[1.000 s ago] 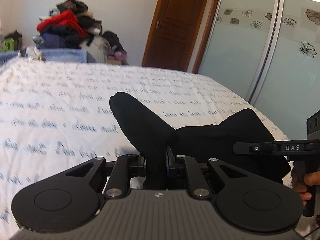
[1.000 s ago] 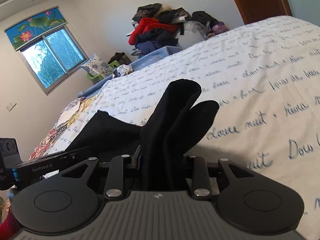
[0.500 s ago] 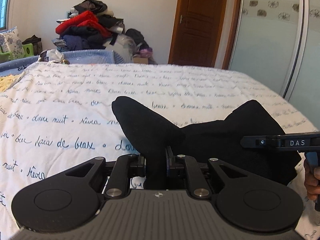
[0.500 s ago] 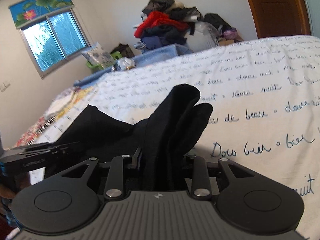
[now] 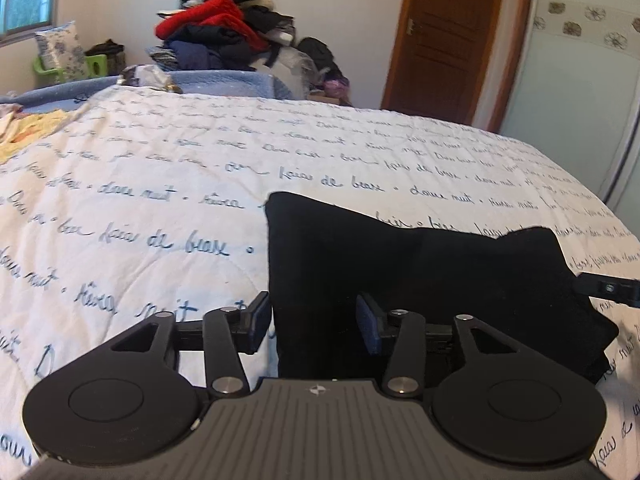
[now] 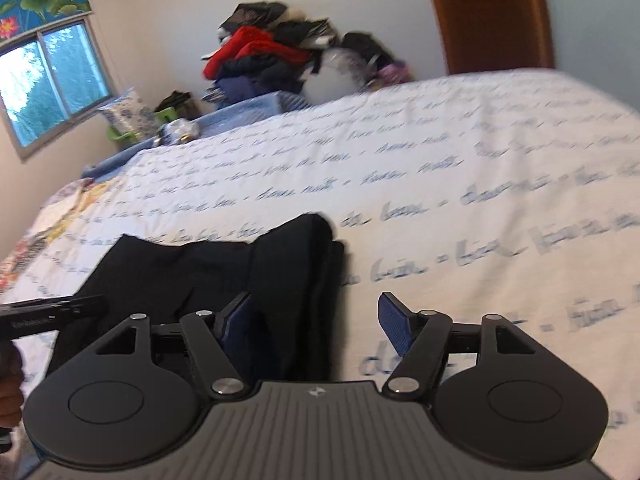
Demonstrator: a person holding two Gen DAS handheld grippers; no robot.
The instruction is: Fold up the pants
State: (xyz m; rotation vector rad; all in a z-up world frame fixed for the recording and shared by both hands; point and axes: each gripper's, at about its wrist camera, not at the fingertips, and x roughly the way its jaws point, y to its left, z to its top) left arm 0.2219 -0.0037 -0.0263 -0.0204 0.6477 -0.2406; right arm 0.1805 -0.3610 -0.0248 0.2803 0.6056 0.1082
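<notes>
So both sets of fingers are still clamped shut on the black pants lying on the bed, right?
Not quite. The black pants do lie on the bed, but both wrist views show the left gripper and right gripper open, fingers apart.

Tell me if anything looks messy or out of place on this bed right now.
Nothing wrong with the black pants: they lie folded on the white bedspread, and the left gripper and right gripper are open. Only the clothes pile behind the bed looks messy.
</notes>
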